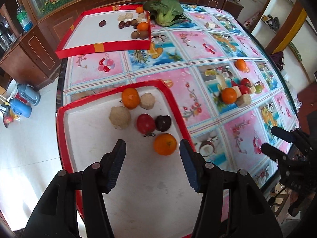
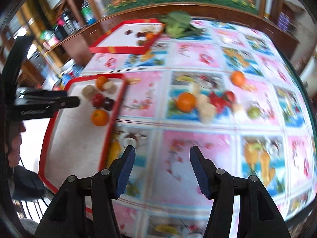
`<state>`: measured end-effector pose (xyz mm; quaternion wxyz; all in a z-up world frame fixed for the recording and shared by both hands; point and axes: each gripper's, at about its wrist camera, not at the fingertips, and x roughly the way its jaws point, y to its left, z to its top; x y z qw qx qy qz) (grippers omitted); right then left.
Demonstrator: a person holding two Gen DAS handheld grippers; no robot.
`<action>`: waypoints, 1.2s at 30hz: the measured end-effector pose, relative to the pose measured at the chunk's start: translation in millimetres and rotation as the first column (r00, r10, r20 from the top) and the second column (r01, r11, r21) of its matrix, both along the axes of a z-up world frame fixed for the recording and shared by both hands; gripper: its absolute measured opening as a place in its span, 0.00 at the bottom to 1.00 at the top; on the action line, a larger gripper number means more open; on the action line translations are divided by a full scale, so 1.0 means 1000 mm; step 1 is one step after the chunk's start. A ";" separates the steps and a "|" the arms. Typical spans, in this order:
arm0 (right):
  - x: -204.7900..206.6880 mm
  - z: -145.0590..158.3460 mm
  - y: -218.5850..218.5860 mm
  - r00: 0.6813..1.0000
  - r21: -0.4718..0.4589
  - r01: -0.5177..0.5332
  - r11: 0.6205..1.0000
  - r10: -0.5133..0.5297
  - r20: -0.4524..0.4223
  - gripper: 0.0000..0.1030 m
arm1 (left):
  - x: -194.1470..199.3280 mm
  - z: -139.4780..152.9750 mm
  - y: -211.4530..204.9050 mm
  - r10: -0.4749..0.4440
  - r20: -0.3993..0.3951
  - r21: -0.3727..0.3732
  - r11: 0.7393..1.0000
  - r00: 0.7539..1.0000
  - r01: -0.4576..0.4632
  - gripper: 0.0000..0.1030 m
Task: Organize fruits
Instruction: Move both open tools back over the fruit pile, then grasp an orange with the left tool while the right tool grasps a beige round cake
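Table: large surface under a glossy pink-and-blue fruit-print cloth [image 1: 198, 45], filling both views.
Near tray: shallow red-rimmed tray with a white floor [image 1: 65, 111] at the table's near left corner, directly below the left gripper.
Far tray: matching red-rimmed white tray [image 1: 79, 49] at the far edge, with small dark and brown fruits and oranges clustered in its right corner.
Greens: leafy green vegetable [image 1: 166, 10] lying just beside the far tray.
Left gripper [image 1: 152, 166]: black jaws with blue pads, parted and empty, above the near tray.
Right gripper [image 2: 162, 170]: same build, jaws parted, nothing between them, over bare cloth; view blurred.
Fruit in near tray: two oranges [image 1: 165, 144], a red tomato [image 1: 145, 124], a dark plum [image 1: 163, 123], two pale beige lumps.
Loose fruit: oranges [image 1: 228, 95], tomatoes, beige pieces grouped on the cloth to the right.
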<state>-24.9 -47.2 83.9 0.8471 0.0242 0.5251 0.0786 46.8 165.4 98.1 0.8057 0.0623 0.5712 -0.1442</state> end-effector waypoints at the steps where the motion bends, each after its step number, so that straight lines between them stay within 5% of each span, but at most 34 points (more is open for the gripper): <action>1: -0.002 0.001 -0.008 1.000 -0.001 0.022 1.000 -0.022 0.002 0.57 | -0.002 0.000 -0.003 -0.004 -0.003 -0.007 1.000 1.000 0.004 0.53; 14: -0.023 0.001 -0.091 0.978 0.019 0.207 0.978 -0.207 0.008 0.57 | -0.009 -0.018 -0.075 -0.123 -0.055 -0.010 0.992 0.991 0.123 0.53; 27: 0.002 -0.011 -0.094 0.986 0.078 0.165 0.983 -0.164 -0.017 0.54 | 0.030 -0.050 -0.146 -0.213 -0.095 0.032 0.976 0.972 0.217 0.53; 36: 0.054 -0.031 -0.070 0.994 0.125 0.092 0.988 -0.083 -0.075 0.40 | 0.040 -0.065 -0.149 -0.215 -0.129 0.056 0.973 0.968 0.223 0.53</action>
